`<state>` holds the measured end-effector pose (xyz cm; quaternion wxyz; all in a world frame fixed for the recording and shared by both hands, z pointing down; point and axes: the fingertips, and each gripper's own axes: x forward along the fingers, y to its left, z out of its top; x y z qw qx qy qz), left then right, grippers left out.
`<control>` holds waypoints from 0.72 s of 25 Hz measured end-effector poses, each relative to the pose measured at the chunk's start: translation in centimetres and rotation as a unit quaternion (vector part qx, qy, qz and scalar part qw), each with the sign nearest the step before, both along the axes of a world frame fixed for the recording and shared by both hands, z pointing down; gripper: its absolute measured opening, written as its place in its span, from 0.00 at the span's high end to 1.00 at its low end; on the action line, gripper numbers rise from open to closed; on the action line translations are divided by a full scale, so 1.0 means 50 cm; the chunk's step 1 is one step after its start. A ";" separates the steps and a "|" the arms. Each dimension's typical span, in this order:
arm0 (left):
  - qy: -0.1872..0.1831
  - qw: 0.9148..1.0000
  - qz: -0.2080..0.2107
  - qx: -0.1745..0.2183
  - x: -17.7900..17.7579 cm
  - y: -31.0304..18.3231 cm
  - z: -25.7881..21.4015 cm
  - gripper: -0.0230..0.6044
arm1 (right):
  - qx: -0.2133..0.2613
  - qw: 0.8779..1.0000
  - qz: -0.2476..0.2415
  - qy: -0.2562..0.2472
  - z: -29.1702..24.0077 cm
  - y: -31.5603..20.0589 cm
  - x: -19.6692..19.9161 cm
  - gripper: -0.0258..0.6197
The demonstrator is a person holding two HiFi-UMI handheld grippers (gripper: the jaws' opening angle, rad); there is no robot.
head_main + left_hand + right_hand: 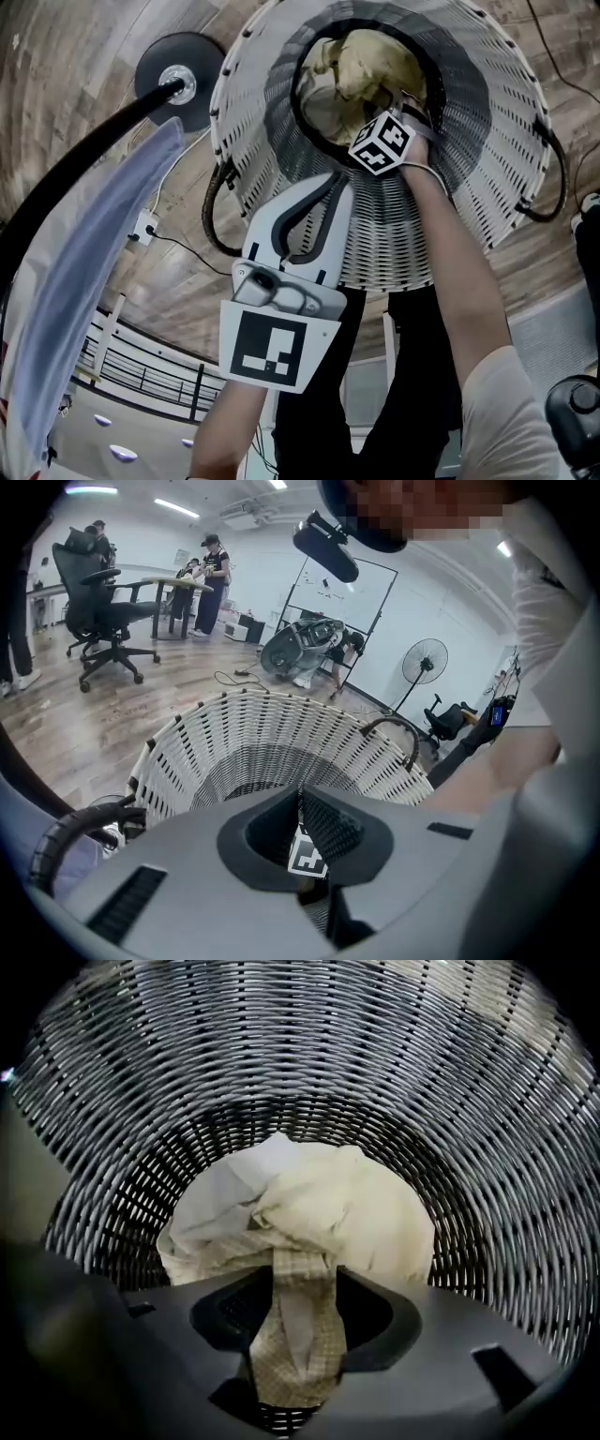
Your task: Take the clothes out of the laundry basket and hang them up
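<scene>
Right gripper view: your right gripper point(304, 1274) is deep in the laundry basket point(487, 1110), jaws spread wide and not yet pinching. A checked cloth strip point(298, 1344) runs lengthwise between them, straight from the cream bundle point(356, 1213) at frame centre. Your left gripper point(328, 187) is clenched empty outside the basket.

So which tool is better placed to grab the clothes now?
Right: the right tool is deep inside the basket, open, with the clothes between its jaws. The left tool is shut, up near the rim.

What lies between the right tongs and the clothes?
Nothing; the right gripper view shows a fold of clothes inside the open right tongs.
</scene>
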<state>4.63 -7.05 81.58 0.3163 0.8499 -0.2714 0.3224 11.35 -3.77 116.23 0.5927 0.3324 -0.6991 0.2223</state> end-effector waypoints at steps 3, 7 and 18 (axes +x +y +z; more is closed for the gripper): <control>-0.002 1.000 -0.005 -0.001 -0.015 -0.005 0.004 0.92 | 0.008 1.000 -0.008 0.007 0.009 -0.010 0.000 0.63; 0.002 1.000 -0.006 0.001 -0.012 -0.004 0.001 0.92 | 0.009 1.000 -0.015 0.004 0.011 -0.004 -0.003 0.68; -0.009 1.000 -0.007 0.004 -0.017 -0.004 -0.004 0.92 | 0.025 1.000 -0.012 0.010 -0.015 -0.025 0.014 0.89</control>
